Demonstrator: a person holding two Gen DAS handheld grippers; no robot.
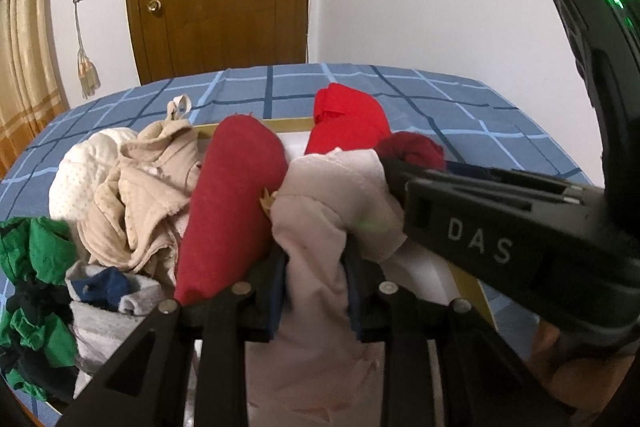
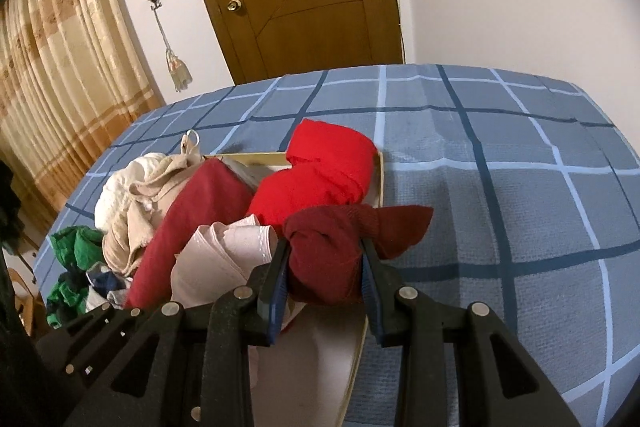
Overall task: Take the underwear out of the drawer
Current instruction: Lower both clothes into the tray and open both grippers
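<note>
1. Far left, outside the drawer: a green-and-black garment (image 1: 34, 259) and a grey-and-navy piece (image 1: 104, 291) on the blue checked bedspread (image 2: 500, 187).
2. Beige crumpled underwear (image 1: 140, 195) and a dark red folded piece (image 1: 230, 203), heaped in the drawer (image 2: 372, 311).
3. My left gripper (image 1: 316, 267): jaws nearly shut, pinching the pale pink underwear (image 1: 320, 211), which lies half in the drawer.
4. Bright red garment (image 2: 320, 175) at the drawer's far corner.
5. My right gripper (image 2: 324, 267): partly closed on a knotted maroon piece (image 2: 332, 247), over the drawer's right edge.
6. Risks, as I judge them: the pink fabric may drag its neighbours out; a thin pinch could slip; my two grippers sit close and may collide.
7. Hidden: the drawer floor, the pink garment's lower end, most of the drawer rim.
</note>
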